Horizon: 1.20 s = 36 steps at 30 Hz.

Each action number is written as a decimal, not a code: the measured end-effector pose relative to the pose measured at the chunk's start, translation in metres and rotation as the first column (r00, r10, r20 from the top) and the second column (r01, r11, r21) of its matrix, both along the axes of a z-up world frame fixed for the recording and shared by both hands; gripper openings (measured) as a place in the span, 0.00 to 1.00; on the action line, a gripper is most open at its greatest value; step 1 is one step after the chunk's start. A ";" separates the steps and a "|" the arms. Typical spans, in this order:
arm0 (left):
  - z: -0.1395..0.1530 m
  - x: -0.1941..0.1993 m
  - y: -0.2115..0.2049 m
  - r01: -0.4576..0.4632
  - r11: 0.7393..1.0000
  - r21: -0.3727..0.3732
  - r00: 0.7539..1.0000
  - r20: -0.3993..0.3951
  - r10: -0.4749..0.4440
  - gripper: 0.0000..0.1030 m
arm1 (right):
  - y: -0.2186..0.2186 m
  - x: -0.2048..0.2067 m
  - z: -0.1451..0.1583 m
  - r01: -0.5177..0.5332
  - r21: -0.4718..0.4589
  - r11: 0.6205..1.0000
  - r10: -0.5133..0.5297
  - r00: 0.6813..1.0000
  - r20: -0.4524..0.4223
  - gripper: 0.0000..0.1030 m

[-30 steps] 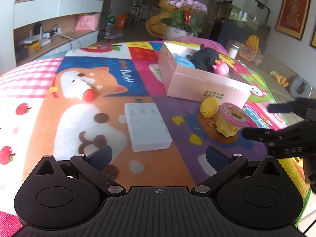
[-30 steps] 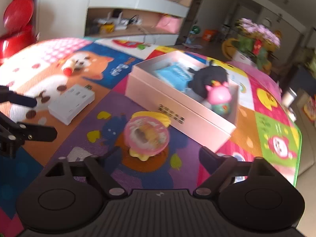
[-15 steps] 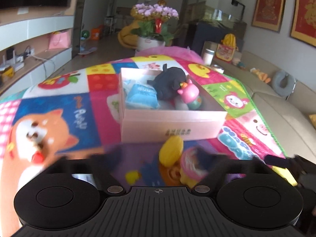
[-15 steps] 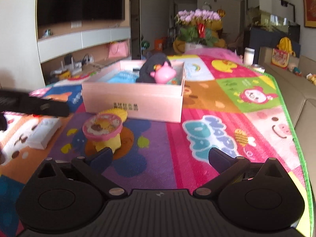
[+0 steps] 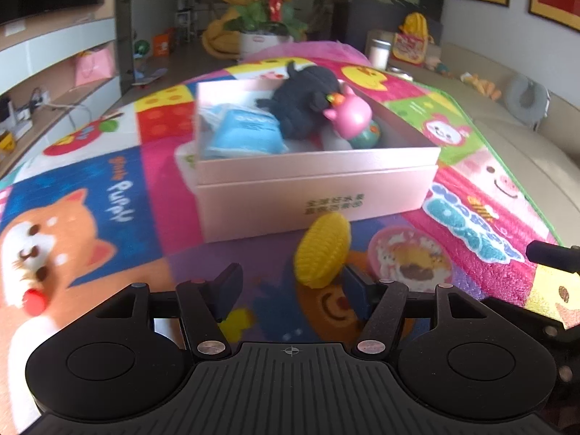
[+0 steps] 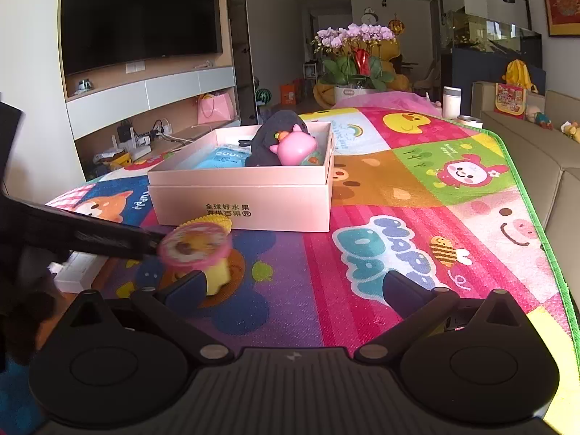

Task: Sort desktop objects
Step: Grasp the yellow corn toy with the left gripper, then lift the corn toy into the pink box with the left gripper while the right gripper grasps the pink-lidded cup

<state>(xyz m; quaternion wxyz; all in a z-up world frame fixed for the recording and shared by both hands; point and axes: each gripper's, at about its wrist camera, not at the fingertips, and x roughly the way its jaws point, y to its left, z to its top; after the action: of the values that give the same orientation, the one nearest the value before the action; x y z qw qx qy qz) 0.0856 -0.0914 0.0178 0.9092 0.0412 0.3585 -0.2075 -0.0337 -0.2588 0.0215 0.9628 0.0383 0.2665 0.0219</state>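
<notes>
A bright cartoon mat covered the table. On it sat an open pink box holding a black plush, a blue packet, a pink toy and a green ball (half hidden behind the toy). Just in front of the box lay a yellow corn toy and beside it a pink-lidded cup; a white block lay farther left. The left gripper hovered low, released, its right finger next to the corn. The right gripper spread wide, its left finger near the cup.
</notes>
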 end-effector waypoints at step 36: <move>0.000 -0.071 0.099 -0.161 0.987 0.003 0.987 -0.025 0.161 0.67 | 0.009 0.019 -0.013 0.007 0.031 0.999 -0.001 0.981 -0.194 1.00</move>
<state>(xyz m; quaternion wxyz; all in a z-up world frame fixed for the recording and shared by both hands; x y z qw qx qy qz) 0.0150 0.0077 0.0182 0.9185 0.0100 0.3720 -0.1335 -0.0144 -0.2501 0.0088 0.9317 0.0561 0.3584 0.0202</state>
